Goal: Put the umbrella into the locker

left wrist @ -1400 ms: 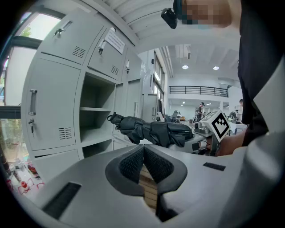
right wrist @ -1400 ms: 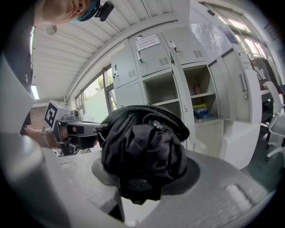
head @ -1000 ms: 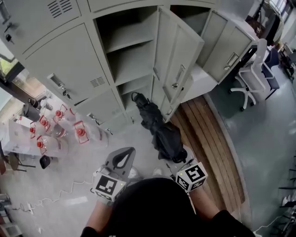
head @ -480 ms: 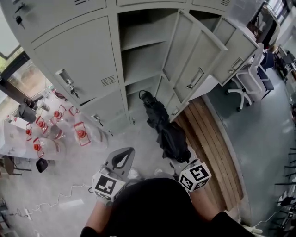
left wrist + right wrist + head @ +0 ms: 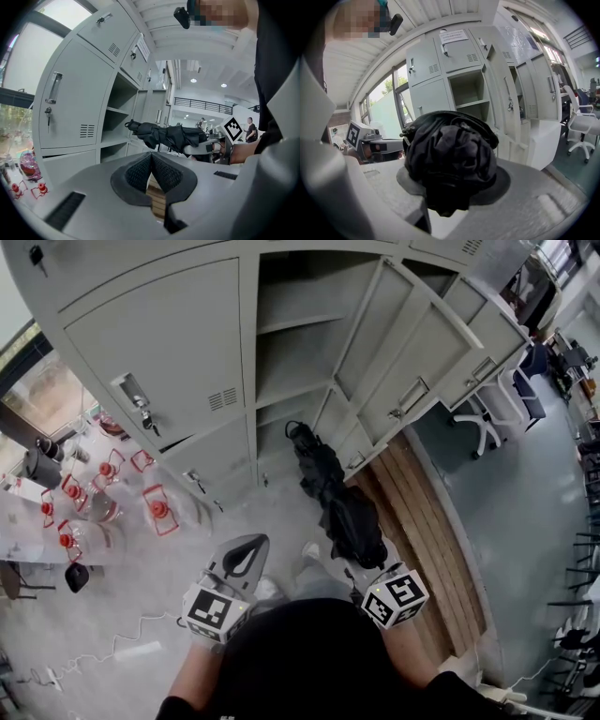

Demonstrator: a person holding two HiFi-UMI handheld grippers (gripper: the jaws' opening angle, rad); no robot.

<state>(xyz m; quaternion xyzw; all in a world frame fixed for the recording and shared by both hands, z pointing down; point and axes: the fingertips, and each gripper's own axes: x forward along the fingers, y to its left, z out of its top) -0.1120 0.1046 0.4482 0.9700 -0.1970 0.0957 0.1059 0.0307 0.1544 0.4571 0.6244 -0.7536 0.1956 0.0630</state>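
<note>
Head view shows the right gripper [image 5: 362,561] clamped on a folded black umbrella [image 5: 328,486], its tip near the open locker [image 5: 291,390], while the left gripper [image 5: 242,561] hangs alongside, jaws pressed together on nothing.

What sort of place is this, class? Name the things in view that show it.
Probably a workplace locker area: a bank of grey metal lockers, a white swivel chair, and clear jugs with red caps.
</note>
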